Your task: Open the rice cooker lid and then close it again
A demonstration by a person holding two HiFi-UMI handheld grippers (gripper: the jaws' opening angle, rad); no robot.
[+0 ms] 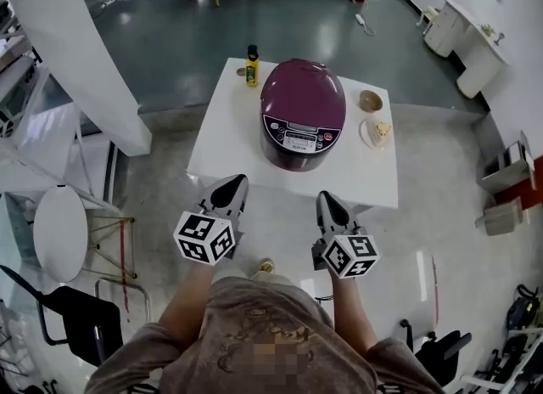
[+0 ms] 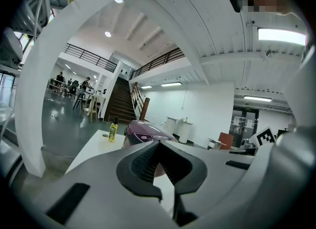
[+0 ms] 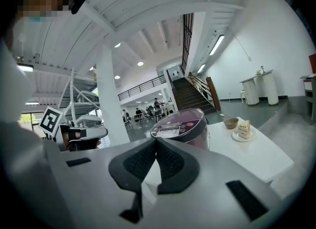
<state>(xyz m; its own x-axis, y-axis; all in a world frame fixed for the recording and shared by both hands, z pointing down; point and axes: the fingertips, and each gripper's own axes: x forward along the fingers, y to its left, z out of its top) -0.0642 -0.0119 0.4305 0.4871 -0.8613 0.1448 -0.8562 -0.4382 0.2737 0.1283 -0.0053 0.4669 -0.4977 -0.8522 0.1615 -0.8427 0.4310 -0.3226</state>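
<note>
Jaws closed, empty; rice cooker (image 1: pixel 303 99) lengthwise, panel (image 1: pixel 300 138) toward person (image 1: pixel 263 333).

Rice cooker (image 1: pixel 302 112), lid shut, on white table (image 1: pixel 222 142); L gripper (image 1: pixel 237 180), R gripper (image 1: pixel 327 197) at table's near edge.

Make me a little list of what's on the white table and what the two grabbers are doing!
table: white square table
cooker: round purple rice cooker, lid shut
bottle: small yellow bottle, black cap, beside cooker
bowl: small brown bowl
cake: cake slice on white plate
left gripper: shut, empty
right gripper: shut, empty
</note>
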